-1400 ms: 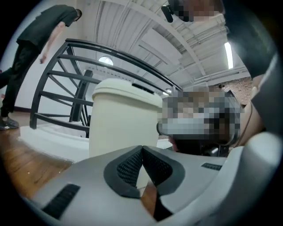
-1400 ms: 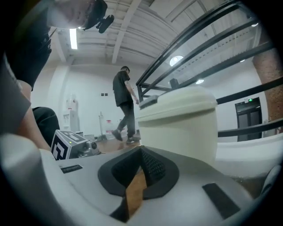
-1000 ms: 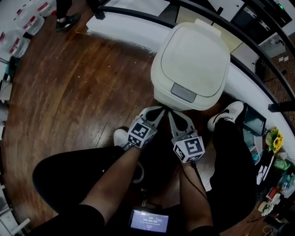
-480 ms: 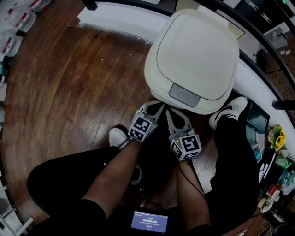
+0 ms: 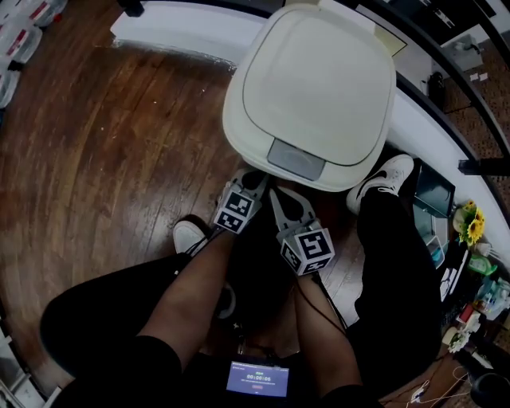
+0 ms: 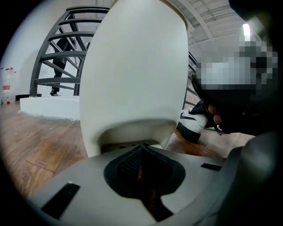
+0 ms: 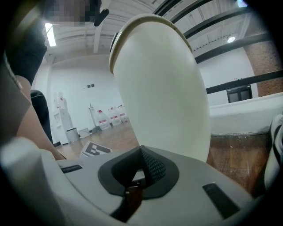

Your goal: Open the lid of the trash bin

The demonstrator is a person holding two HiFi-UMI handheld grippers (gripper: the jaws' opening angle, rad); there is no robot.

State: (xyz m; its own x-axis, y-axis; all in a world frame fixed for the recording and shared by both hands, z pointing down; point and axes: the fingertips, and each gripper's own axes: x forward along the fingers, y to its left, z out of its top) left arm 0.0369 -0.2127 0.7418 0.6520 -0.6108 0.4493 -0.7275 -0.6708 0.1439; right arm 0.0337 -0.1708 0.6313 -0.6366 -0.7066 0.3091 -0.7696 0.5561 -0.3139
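Note:
The cream trash bin stands on the wooden floor with its lid down; a grey push plate sits at the lid's near edge. My left gripper is shut and empty, its tips low against the bin's front, partly under the lid's overhang. My right gripper is also shut and empty, just right of it, a little short of the bin. In the left gripper view the bin's body fills the frame right beyond the left gripper. The right gripper view has the right gripper below the bin's side.
White shoes rest at the bin's right and behind my left gripper. A white curved ledge with dark railing runs behind the bin. Water bottles stand at far left. A small screen sits at my waist.
The bin has come closer and larger in the head view, shifting left. Both grippers have moved forward and left to the bin's front and stayed shut.

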